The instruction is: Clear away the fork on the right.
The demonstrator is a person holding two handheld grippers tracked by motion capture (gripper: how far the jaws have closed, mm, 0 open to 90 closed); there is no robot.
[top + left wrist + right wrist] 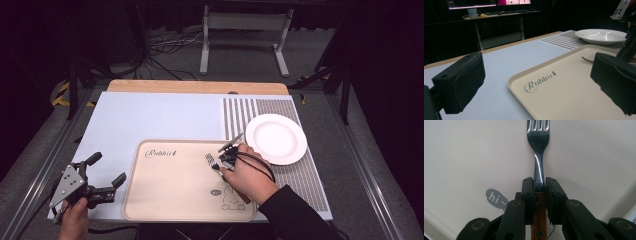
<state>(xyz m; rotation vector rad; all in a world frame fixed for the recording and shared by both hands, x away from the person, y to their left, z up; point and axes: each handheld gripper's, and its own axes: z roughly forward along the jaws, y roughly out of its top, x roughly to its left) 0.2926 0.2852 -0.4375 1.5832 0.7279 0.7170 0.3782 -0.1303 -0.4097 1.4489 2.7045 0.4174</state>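
The right gripper [539,185] is clamped on a fork [538,142] where the steel neck meets the wooden handle, with the fork low over a beige tray [165,192] on the counter [150,117]. A white plate [276,138] sits just right of the tray. The left gripper [106,173] rests near the tray's left edge, jaws wide apart and holding nothing.

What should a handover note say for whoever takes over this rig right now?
Right gripper: shut on the fork, jaws clamped at the neck just above its wooden handle, tines over the tray.
Left gripper: open, holding nothing, at the tray's left edge.
Plate: bare, on the mat right of the tray.
Done: fork gripped.
Left: probably move the fork off the tray, perhaps to the plate.
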